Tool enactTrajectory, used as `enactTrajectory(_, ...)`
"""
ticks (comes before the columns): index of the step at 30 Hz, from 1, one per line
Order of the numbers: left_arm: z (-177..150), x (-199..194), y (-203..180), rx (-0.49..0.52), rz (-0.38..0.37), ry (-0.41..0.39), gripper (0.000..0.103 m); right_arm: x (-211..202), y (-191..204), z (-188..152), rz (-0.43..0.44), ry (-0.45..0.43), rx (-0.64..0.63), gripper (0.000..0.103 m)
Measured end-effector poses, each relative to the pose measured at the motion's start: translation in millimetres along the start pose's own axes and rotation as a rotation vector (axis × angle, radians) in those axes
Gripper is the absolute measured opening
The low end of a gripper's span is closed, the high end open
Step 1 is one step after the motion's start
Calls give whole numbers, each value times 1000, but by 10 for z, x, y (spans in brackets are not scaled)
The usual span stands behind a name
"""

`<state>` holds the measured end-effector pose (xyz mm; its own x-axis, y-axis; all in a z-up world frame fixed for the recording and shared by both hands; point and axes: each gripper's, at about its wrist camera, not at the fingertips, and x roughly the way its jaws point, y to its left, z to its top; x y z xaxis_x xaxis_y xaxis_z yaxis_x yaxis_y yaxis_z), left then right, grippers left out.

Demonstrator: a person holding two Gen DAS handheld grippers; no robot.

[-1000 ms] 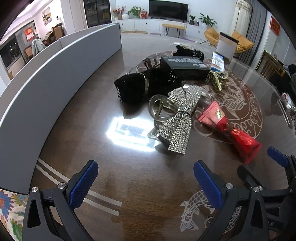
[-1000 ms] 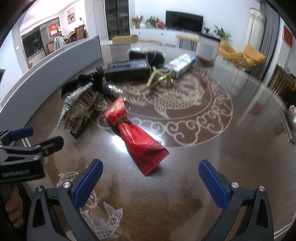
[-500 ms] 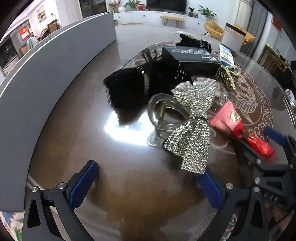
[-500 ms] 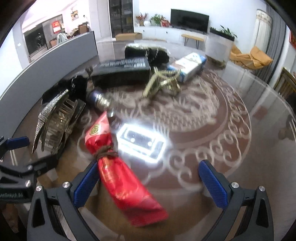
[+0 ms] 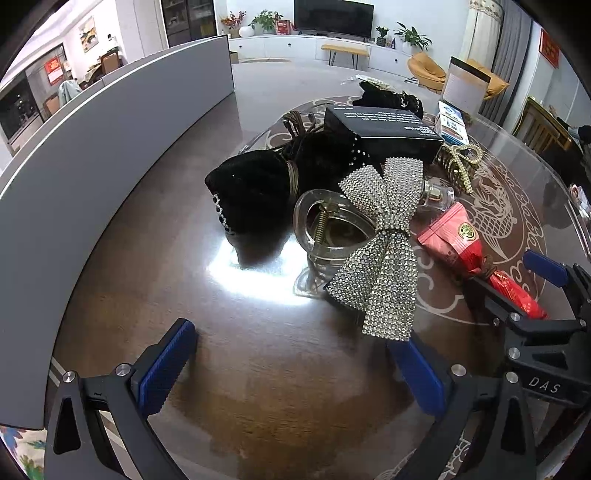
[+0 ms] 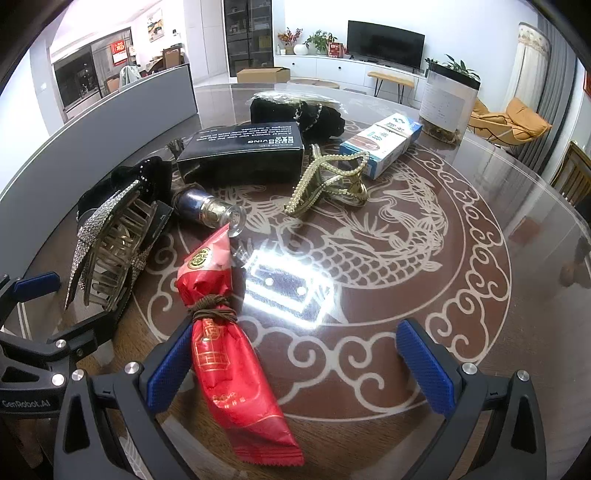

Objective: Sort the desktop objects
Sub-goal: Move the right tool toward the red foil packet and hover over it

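1. This is a home living room with an open plan.
2. A flat television (image 6: 385,43) stands on a long white cabinet (image 6: 332,70) against the far wall, with potted plants (image 6: 320,38) beside it.
3. Orange lounge chairs (image 6: 513,123) sit by tall curtains (image 6: 528,62).
4. A glossy round dining table (image 6: 480,295) with a dragon inlay fills the foreground.
5. A framed picture (image 5: 88,34) hangs on a wall.

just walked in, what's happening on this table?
A person with two handheld grippers is sorting clutter on a glass-topped table. The right gripper is open, with the tied red snack packet lying against its left finger, not yet clamped. The left gripper is open just short of the rhinestone bow hair claw. The black box, gold pearl claw clip and small bottle lie untouched.
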<state>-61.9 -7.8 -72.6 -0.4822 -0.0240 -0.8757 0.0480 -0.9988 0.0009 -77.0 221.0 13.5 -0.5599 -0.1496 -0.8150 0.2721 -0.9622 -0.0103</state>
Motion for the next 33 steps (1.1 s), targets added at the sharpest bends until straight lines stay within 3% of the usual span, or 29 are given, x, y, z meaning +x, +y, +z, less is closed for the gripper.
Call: enactTrajectory(33, -16, -8, -20, 1, -1, -19, 103, 3, -5, -1, 1, -1, 0, 103)
